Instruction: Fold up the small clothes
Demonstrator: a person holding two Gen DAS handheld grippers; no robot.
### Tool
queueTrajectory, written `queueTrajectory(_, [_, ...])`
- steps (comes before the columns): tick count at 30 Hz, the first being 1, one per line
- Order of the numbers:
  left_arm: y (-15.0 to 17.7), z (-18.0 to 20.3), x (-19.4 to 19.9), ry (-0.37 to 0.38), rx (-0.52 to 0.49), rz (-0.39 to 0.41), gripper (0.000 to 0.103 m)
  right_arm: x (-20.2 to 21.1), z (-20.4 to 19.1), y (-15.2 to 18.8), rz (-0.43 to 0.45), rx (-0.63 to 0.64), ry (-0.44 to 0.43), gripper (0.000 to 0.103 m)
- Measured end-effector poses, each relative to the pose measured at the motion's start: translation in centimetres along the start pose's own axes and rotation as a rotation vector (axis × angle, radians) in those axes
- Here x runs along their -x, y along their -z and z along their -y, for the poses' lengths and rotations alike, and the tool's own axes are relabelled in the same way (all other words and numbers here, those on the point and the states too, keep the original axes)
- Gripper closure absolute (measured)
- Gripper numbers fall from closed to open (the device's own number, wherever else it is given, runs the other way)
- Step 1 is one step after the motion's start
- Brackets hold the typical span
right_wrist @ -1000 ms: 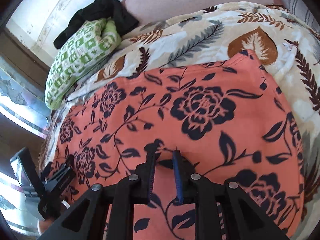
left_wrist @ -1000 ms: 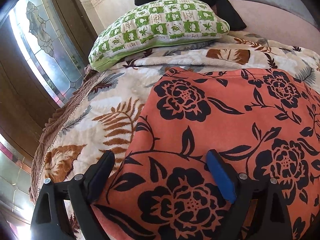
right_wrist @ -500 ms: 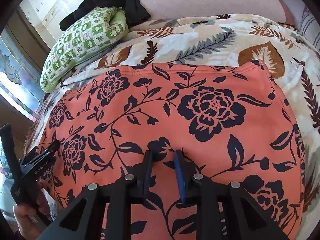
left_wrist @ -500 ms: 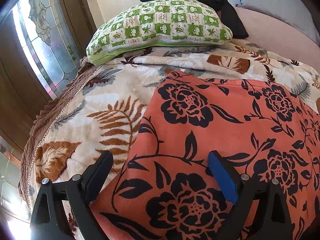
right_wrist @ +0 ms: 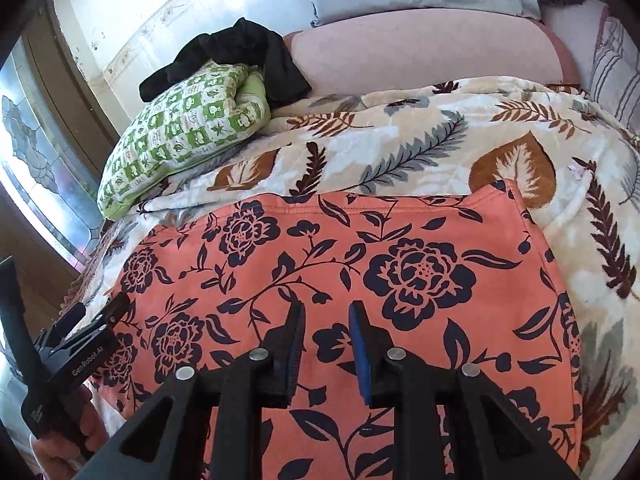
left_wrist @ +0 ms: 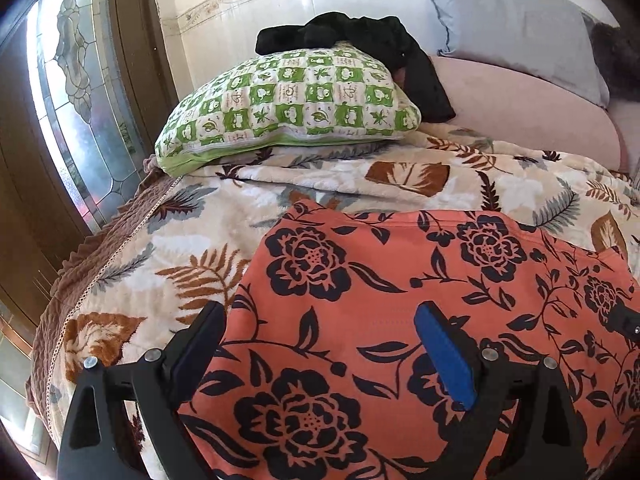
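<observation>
An orange garment with dark floral print [left_wrist: 400, 300] [right_wrist: 340, 280] lies spread flat on the leaf-patterned blanket [left_wrist: 160, 248]. My left gripper [left_wrist: 320, 312] hovers over the garment's left part, jaws wide open and nothing between them; its left finger hangs past the cloth's left edge. My right gripper [right_wrist: 326, 308] hovers over the garment's middle, jaws a narrow gap apart with no cloth pinched between them. The left gripper's body [right_wrist: 80, 340] shows at the lower left of the right wrist view, held by a hand [right_wrist: 52, 452].
A green checked pillow [left_wrist: 288, 104] lies at the bed's head with a black garment [left_wrist: 360, 40] draped on it. A grey pillow [left_wrist: 512, 20] and a pink bolster [right_wrist: 420, 52] stand behind. A stained-glass door [left_wrist: 68, 100] is to the left.
Both grippers have lifted away from the garment and tipped up, so more of the wall and pillows shows. The right jaws stand slightly wider apart than a second ago. The garment lies unmoved.
</observation>
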State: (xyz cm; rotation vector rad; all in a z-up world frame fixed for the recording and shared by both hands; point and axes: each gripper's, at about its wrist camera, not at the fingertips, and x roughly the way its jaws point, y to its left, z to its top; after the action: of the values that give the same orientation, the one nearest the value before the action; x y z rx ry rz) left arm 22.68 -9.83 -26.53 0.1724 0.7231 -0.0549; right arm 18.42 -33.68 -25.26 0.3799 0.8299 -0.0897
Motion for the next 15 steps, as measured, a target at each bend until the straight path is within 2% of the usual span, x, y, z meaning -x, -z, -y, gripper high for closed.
queueTrajectory(15, [0.06, 0.45, -0.01, 0.018, 0.000, -0.011, 0.007, -0.55, -0.63, 0.51, -0.016, 0.026, -0.007, 0.077])
